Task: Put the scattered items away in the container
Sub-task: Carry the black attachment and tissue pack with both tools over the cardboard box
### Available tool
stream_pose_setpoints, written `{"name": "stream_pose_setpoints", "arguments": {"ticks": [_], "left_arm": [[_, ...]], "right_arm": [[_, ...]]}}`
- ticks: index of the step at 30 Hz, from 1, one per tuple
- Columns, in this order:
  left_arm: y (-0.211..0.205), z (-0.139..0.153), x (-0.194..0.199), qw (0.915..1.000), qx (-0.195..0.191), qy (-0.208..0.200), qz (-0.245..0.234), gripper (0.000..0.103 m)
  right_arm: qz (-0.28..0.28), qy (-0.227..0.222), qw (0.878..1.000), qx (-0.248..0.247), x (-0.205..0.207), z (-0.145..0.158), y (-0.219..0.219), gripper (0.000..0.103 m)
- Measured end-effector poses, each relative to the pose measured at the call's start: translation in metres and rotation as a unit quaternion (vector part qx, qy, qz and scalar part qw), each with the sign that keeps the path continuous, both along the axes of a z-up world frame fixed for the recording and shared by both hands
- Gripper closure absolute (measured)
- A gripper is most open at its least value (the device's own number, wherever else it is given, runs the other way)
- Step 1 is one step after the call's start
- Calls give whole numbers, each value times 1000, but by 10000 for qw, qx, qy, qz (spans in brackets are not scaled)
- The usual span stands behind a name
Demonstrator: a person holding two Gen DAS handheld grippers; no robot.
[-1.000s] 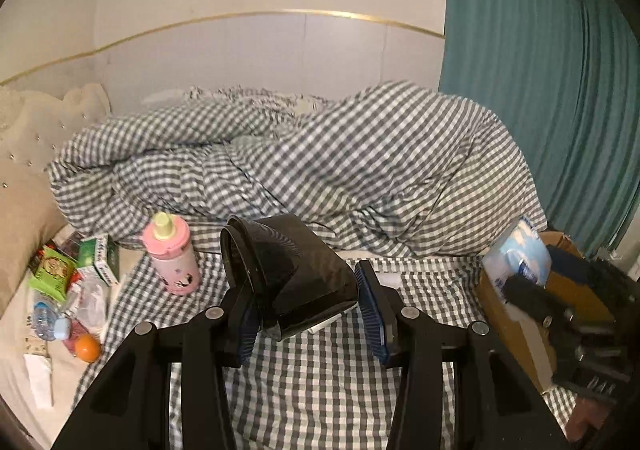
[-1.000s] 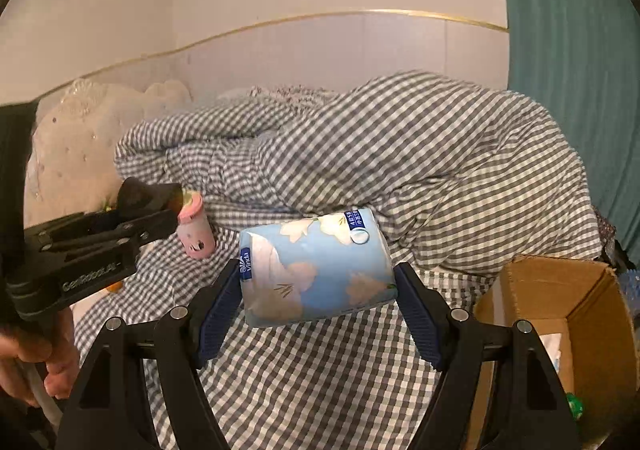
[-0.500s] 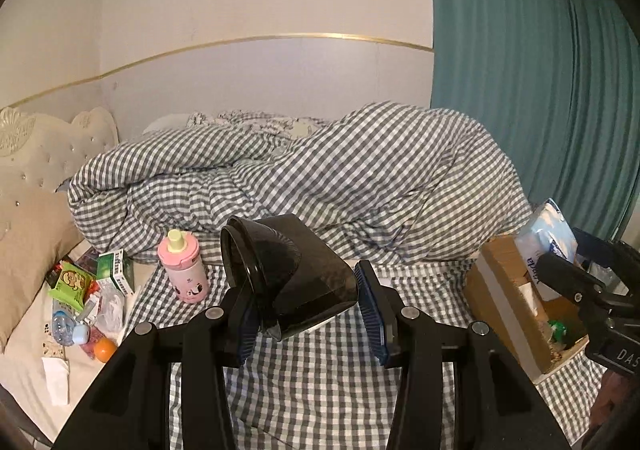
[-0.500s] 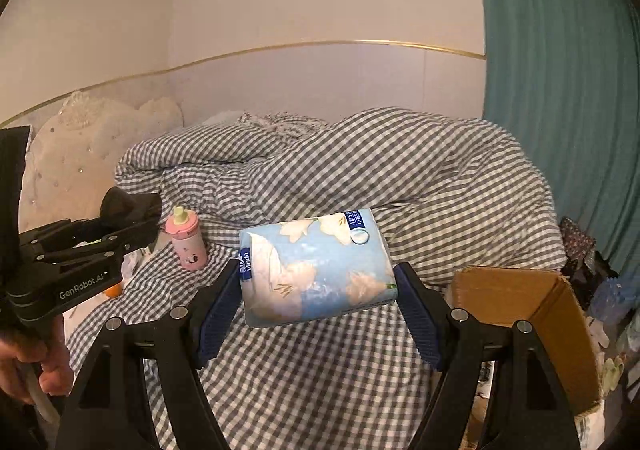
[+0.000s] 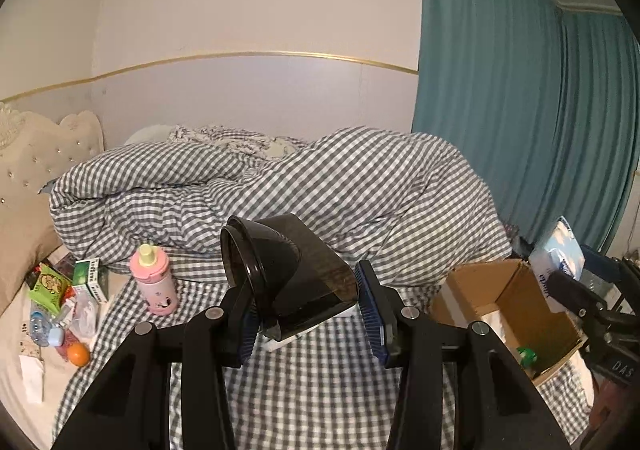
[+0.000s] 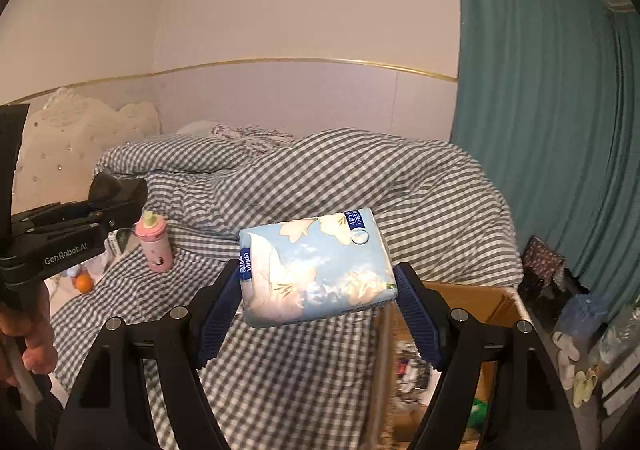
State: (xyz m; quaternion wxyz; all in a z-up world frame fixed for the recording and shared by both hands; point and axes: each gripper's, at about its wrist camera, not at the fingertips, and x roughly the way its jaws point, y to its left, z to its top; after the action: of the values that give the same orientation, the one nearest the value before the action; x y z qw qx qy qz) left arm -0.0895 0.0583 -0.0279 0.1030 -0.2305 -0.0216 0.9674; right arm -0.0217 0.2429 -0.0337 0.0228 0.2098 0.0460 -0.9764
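Hovering above the grey-and-white checked bedsheet (image 5: 304, 402), the left gripper (image 5: 306, 308) pinches a glossy black plastic cup-shaped container (image 5: 288, 274), tipped on its side with its mouth toward the left. The right gripper (image 6: 318, 304) clamps a soft blue tissue pack with white flowers (image 6: 316, 270) between its blue pads. An open brown cardboard box (image 5: 504, 302) sits right of the left gripper, below the right one. A pink bottle with a yellow cap (image 5: 154, 278) stands left of both.
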Motion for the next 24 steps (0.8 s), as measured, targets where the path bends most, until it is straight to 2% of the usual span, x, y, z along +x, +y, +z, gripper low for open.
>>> {"name": "stream_pose_setpoints", "arguments": {"ticks": [5, 24], "left_arm": [[22, 2, 3, 9998, 75, 54, -188, 58], [122, 7, 15, 9960, 51, 117, -887, 58]], "right_arm": [[-183, 72, 9998, -3, 10, 9, 24, 28], [-971, 106, 9947, -308, 51, 11, 124, 28]]}}
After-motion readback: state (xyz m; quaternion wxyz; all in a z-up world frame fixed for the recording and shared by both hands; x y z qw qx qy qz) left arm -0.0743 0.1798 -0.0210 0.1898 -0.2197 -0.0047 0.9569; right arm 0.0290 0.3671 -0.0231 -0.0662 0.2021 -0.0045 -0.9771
